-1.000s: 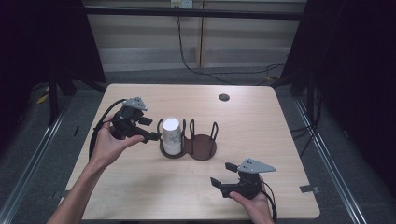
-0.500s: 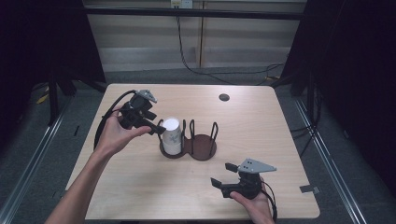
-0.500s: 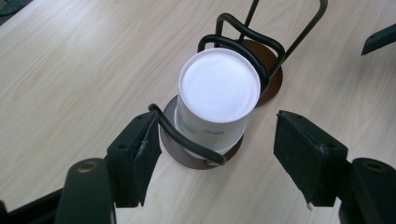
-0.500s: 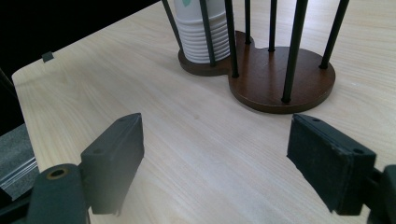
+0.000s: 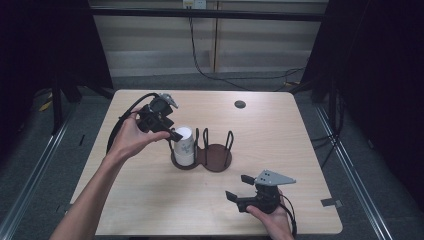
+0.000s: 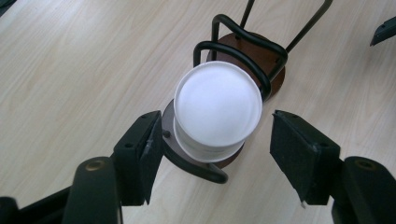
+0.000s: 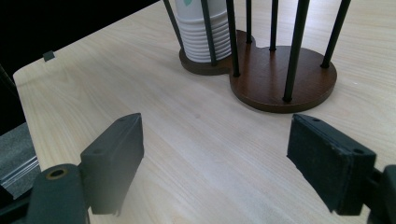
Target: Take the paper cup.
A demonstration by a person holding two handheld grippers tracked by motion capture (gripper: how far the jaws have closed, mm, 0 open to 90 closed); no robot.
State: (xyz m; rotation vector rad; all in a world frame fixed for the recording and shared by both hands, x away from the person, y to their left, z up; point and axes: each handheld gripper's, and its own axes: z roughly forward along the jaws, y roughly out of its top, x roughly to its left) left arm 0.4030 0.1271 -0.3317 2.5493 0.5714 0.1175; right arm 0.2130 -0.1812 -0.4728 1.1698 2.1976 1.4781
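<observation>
My left tongs [image 6: 212, 154], closing but untouching, straddle the cups [image 6: 217, 112]; right tongs [image 7: 233, 163] gape at five o'clock.

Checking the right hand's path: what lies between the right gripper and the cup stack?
Bare tabletop between right gripper and cup stack, seen in the right gripper view.

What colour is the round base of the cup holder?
Dark reddish brown base, shown best in the right gripper view.

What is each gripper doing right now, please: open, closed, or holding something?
Left gripper: open, jaws just been closing around the stack of white paper cups, pads not yet touching it.
Right gripper: open, holding nothing.
</observation>
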